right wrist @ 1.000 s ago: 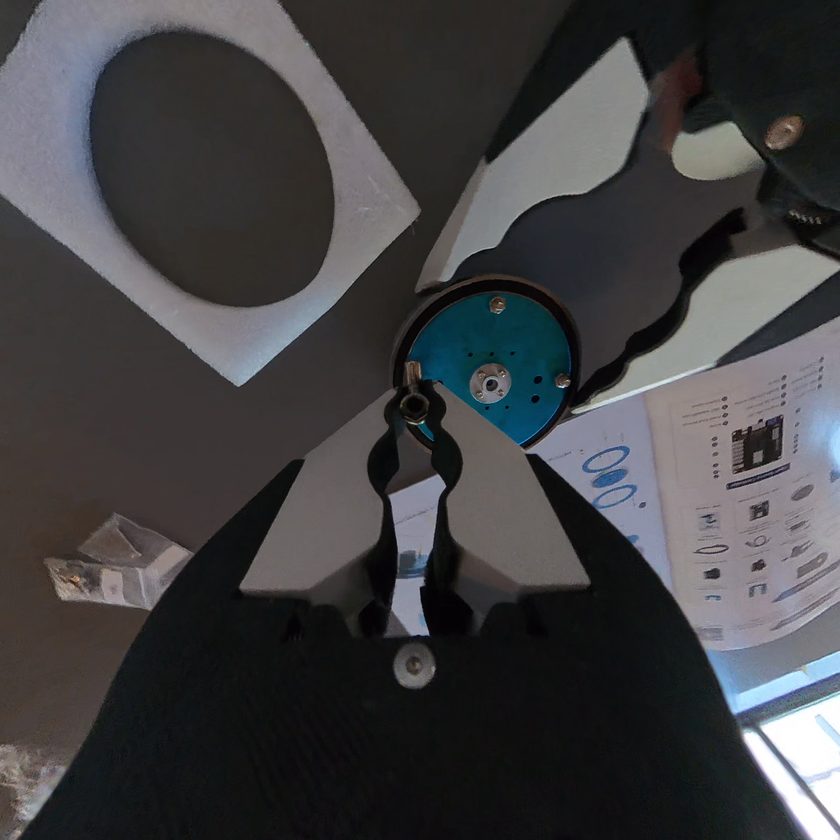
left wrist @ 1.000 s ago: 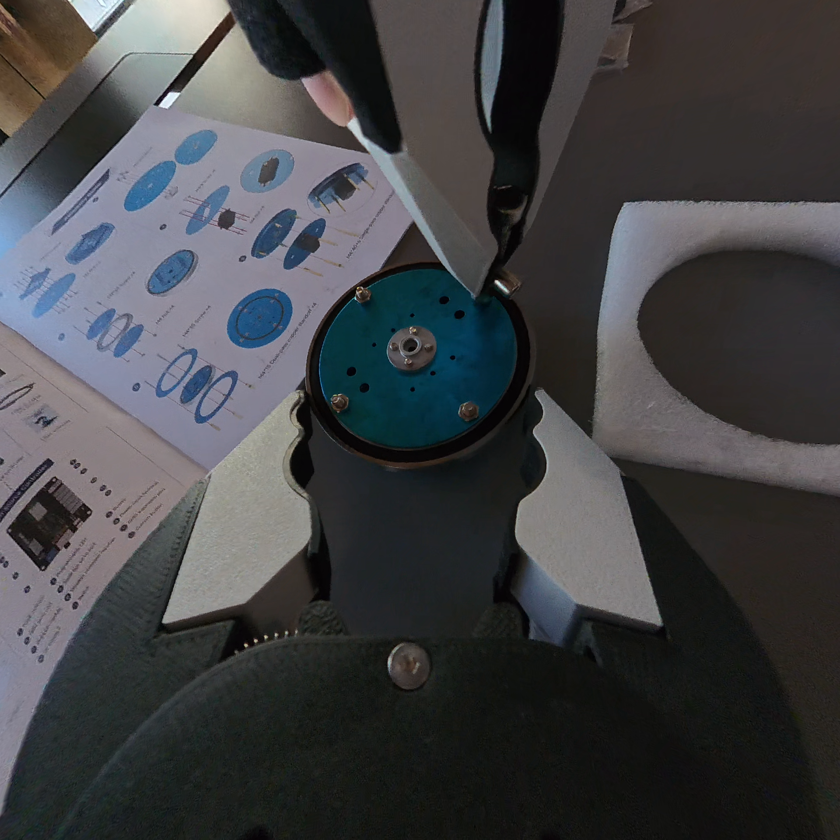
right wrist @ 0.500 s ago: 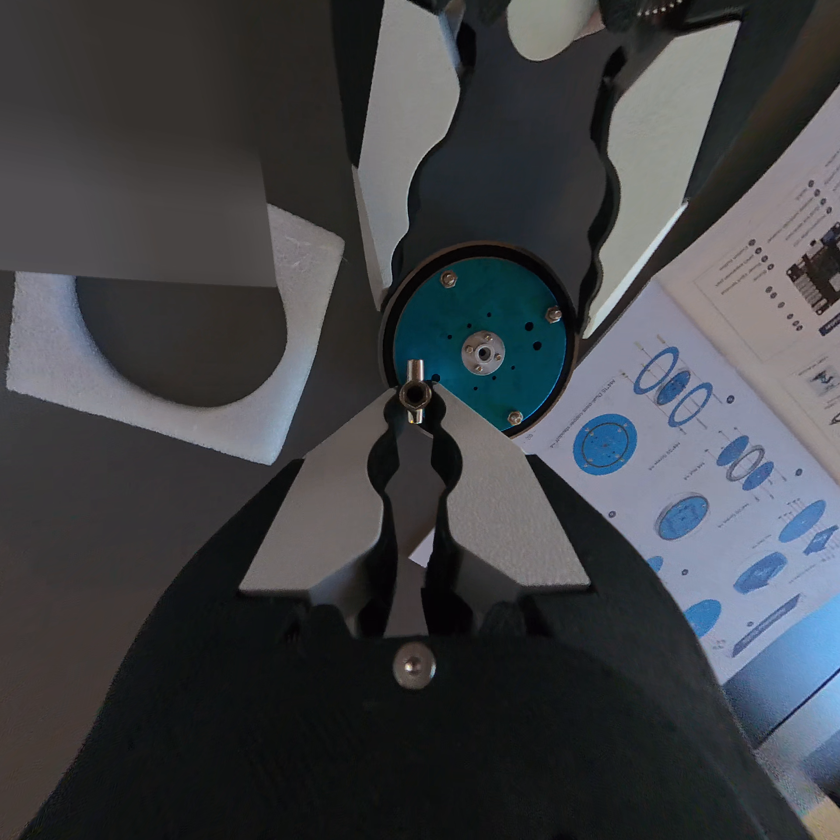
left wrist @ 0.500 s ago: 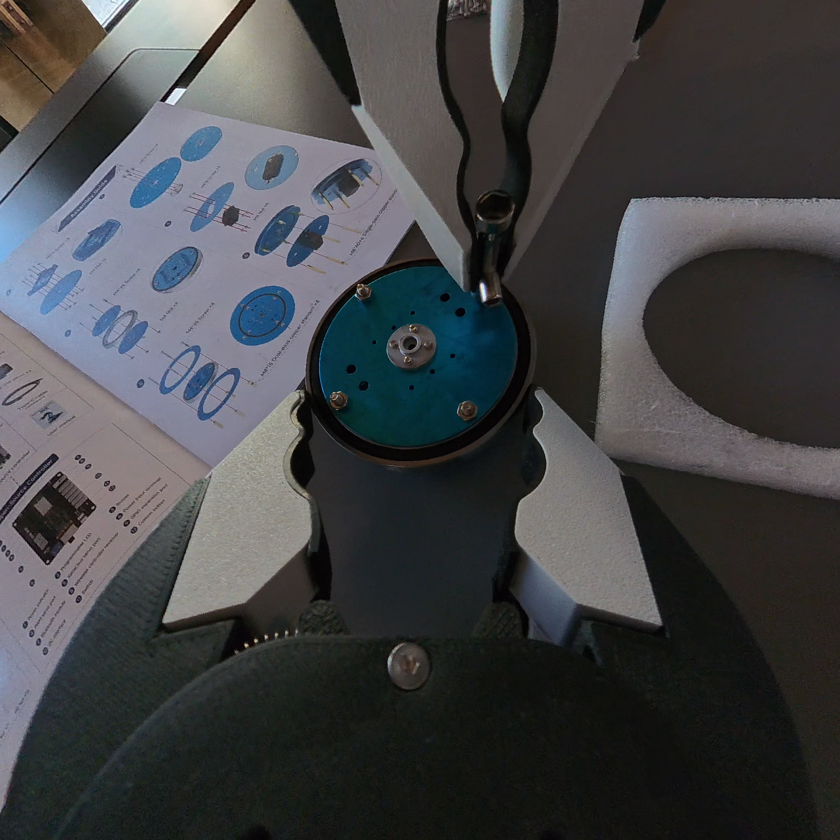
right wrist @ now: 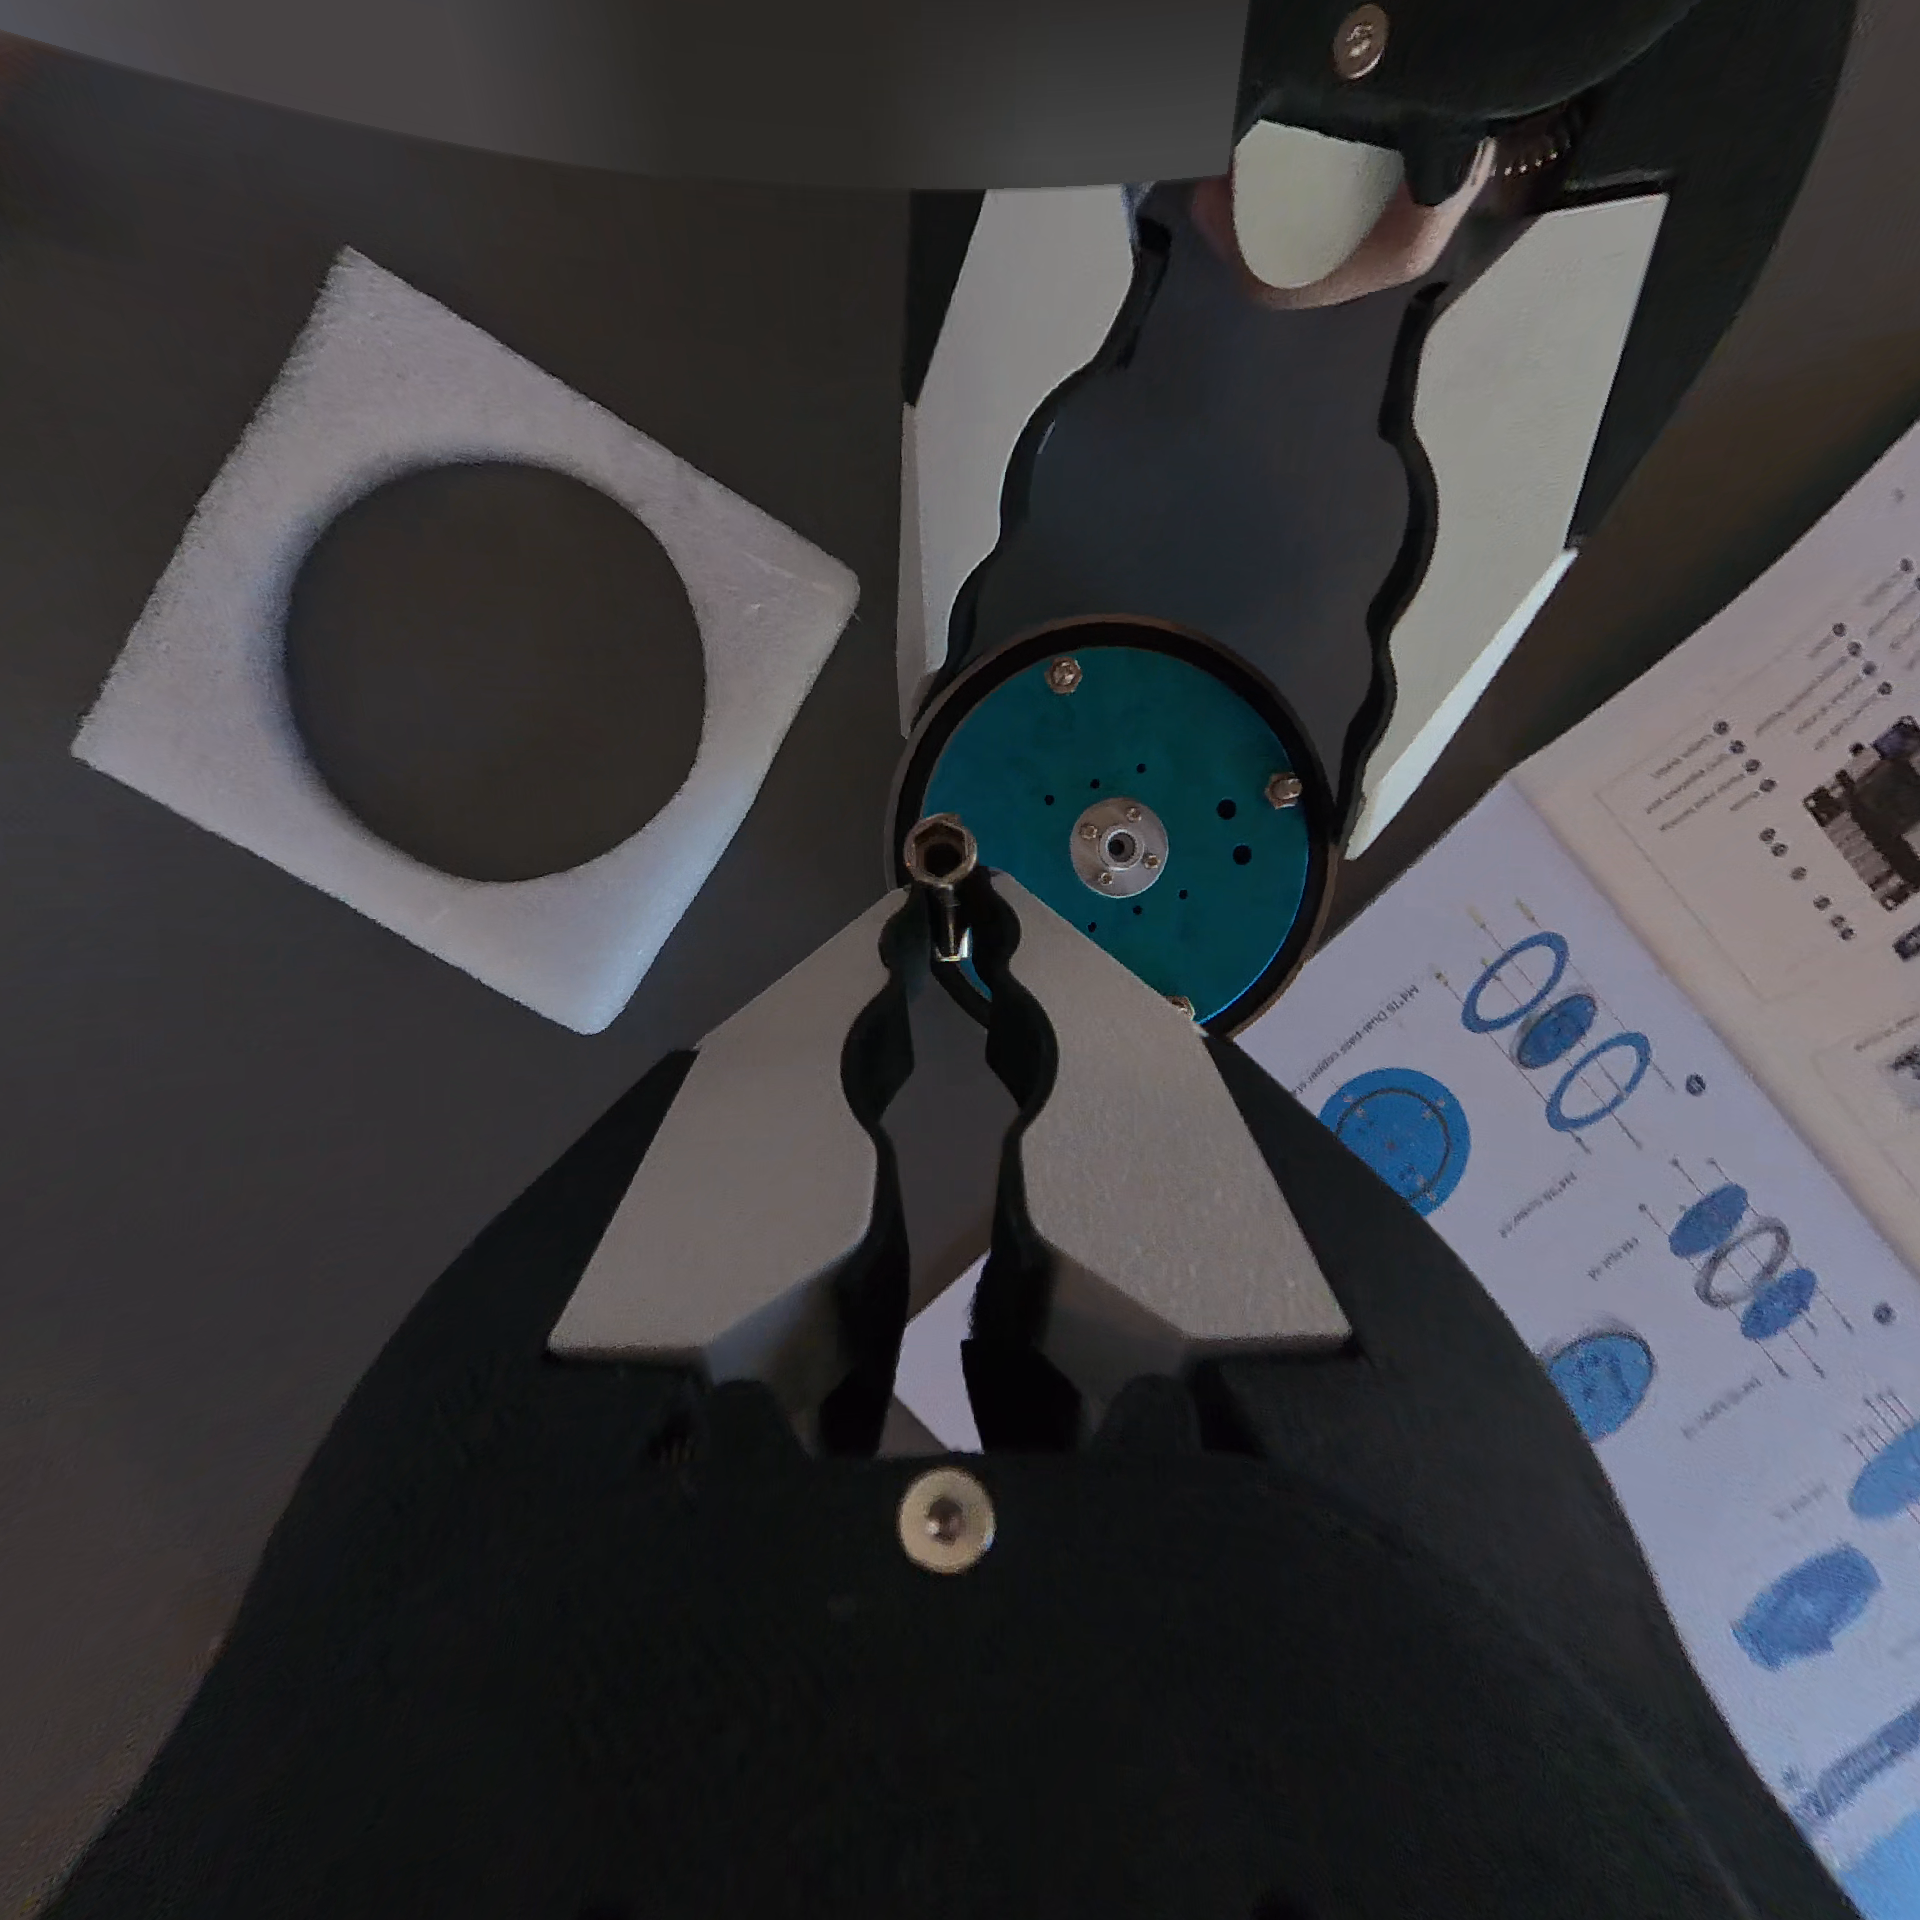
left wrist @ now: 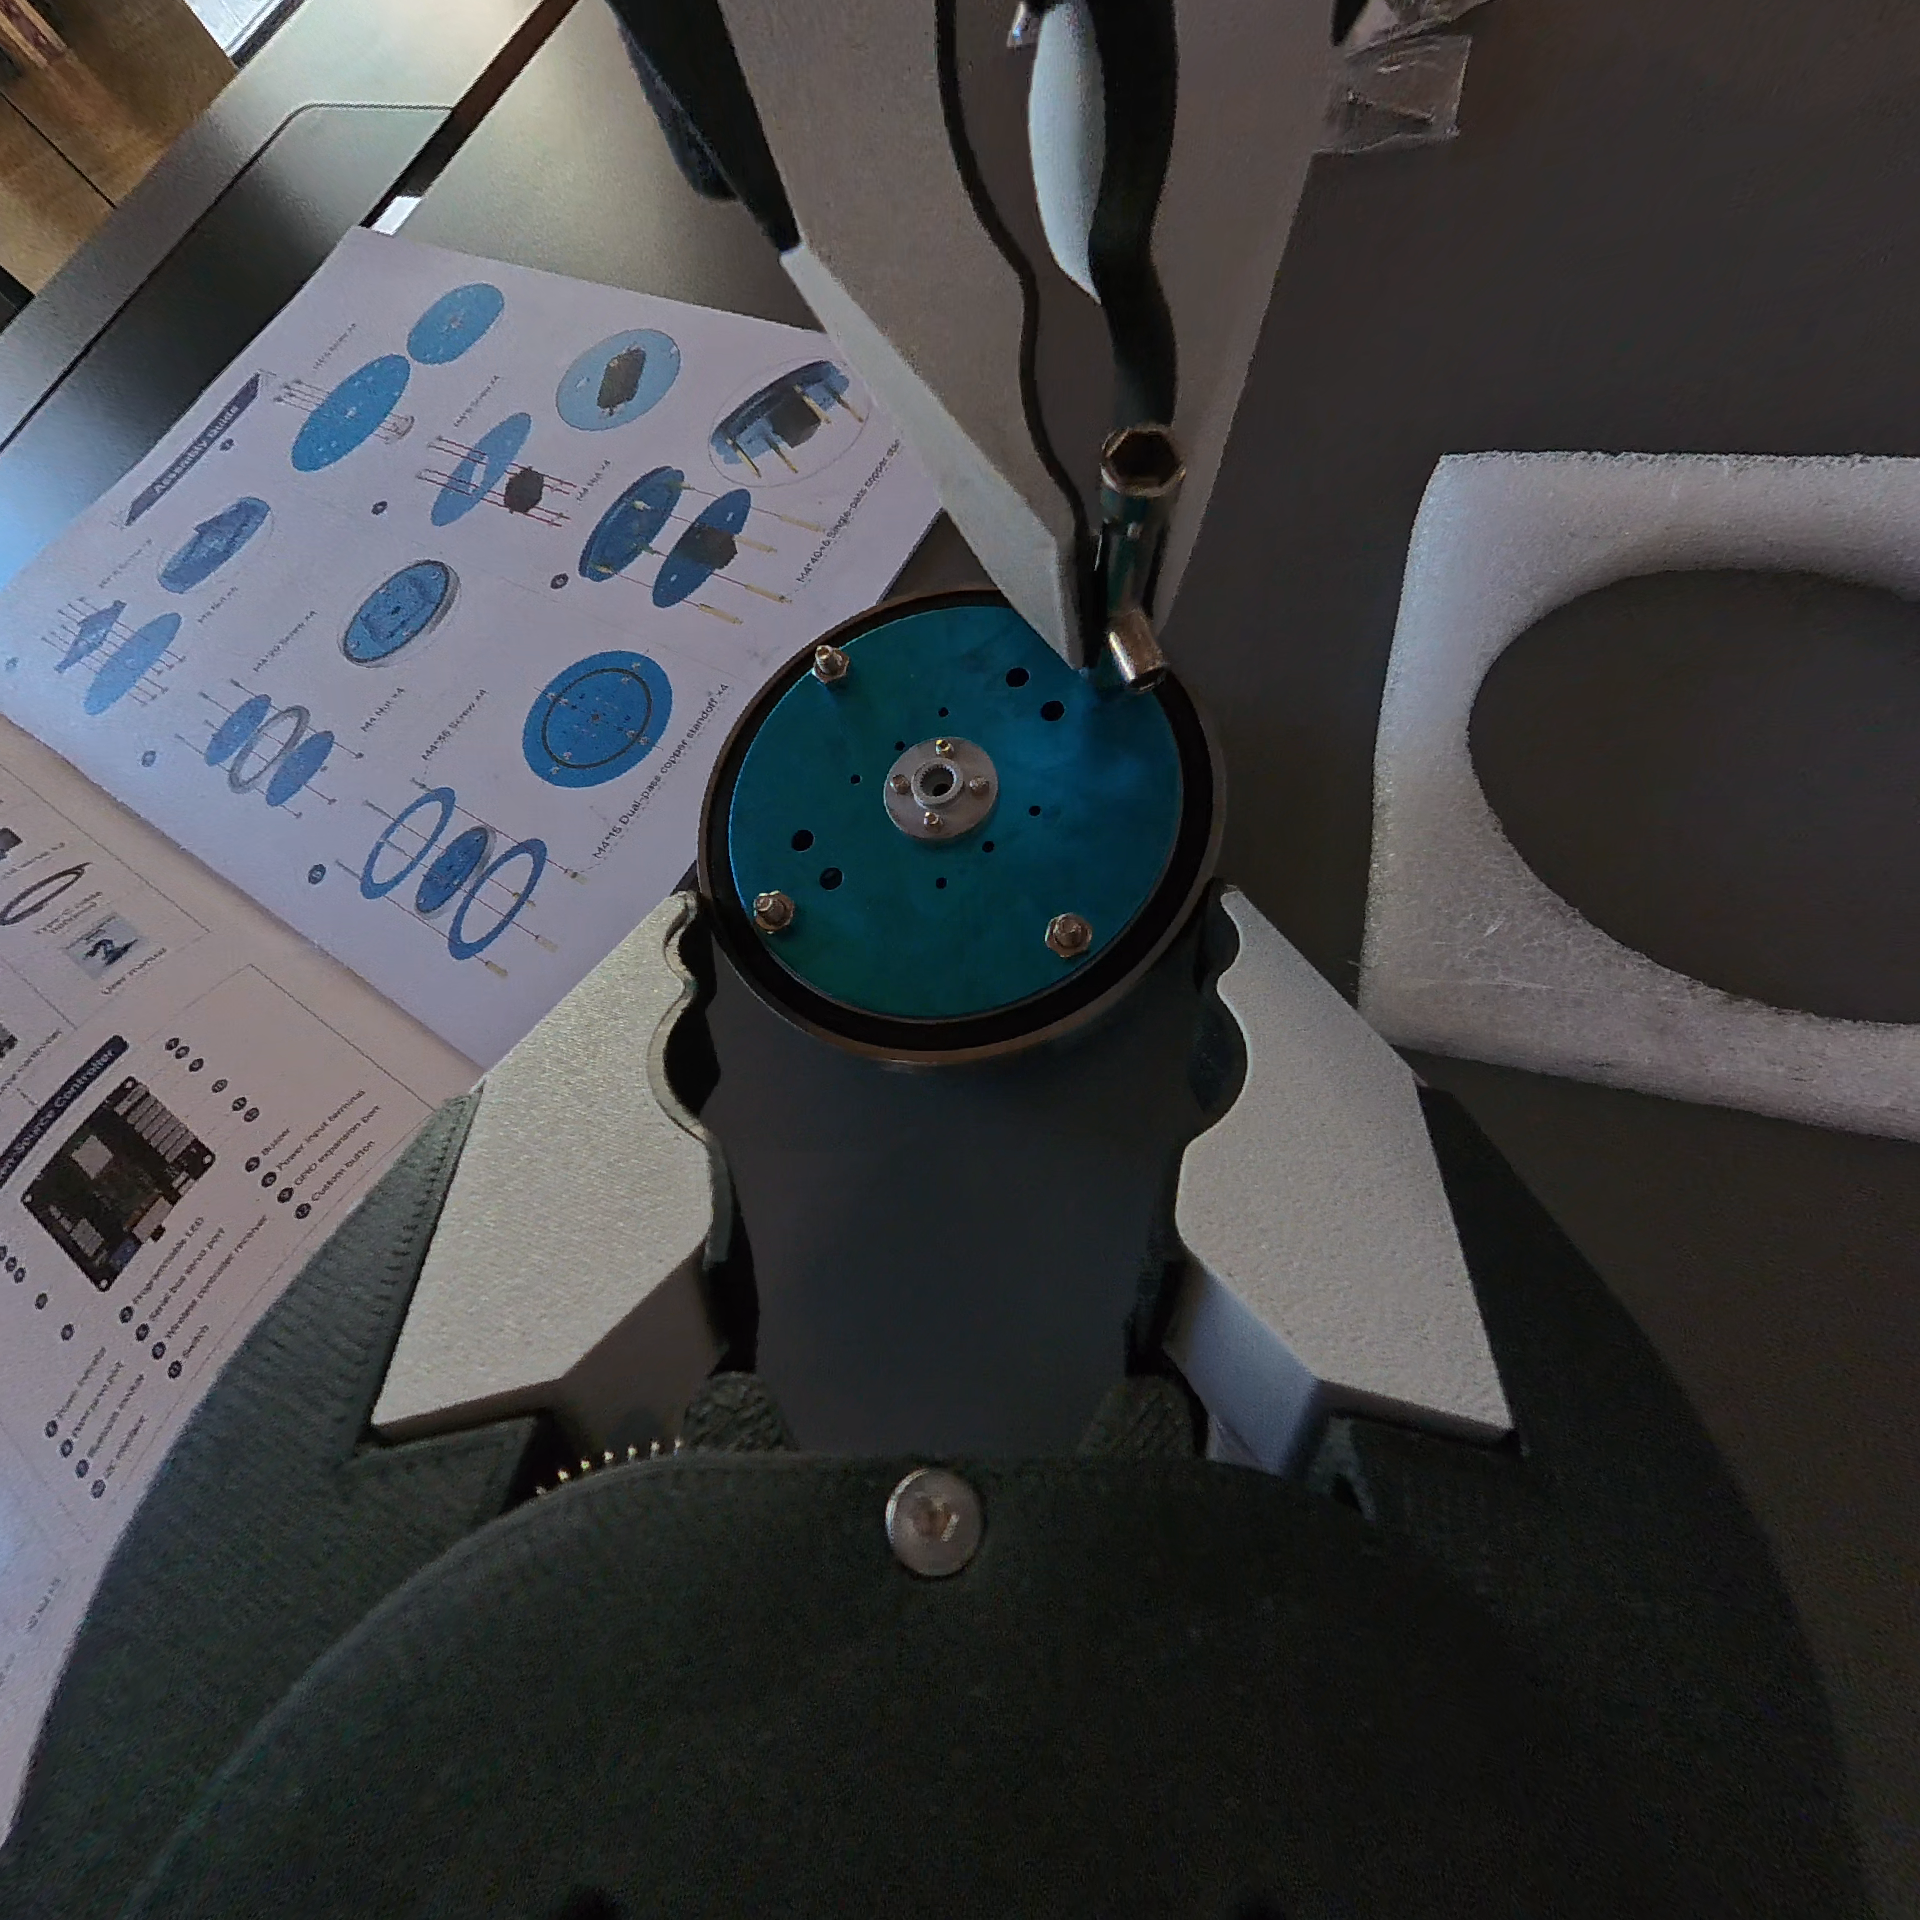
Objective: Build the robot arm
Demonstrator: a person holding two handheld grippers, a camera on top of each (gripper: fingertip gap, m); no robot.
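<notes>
Jaws: left gripper [left wrist: 951, 940] spread around the round blue metal disc [left wrist: 956, 821]; right gripper [right wrist: 948, 914] pinching a small silver socket wrench [right wrist: 940, 873].
The disc is black-rimmed with a silver hub; the wrench meets it at one o'clock.

Each handheld unit had a dark, textured, rounded plastic body with one silver hex-socket screw [left wrist: 933, 1523] centred near its front edge. The left gripper [left wrist: 951, 925] and the right gripper [right wrist: 951, 914] each carried two pale grey, wedge-shaped fingers [left wrist: 582, 1195] lined with black, wavy-edged pads [right wrist: 1023, 1049]. Small brass gear teeth [left wrist: 603, 1463] showed beside the left finger base.
</notes>
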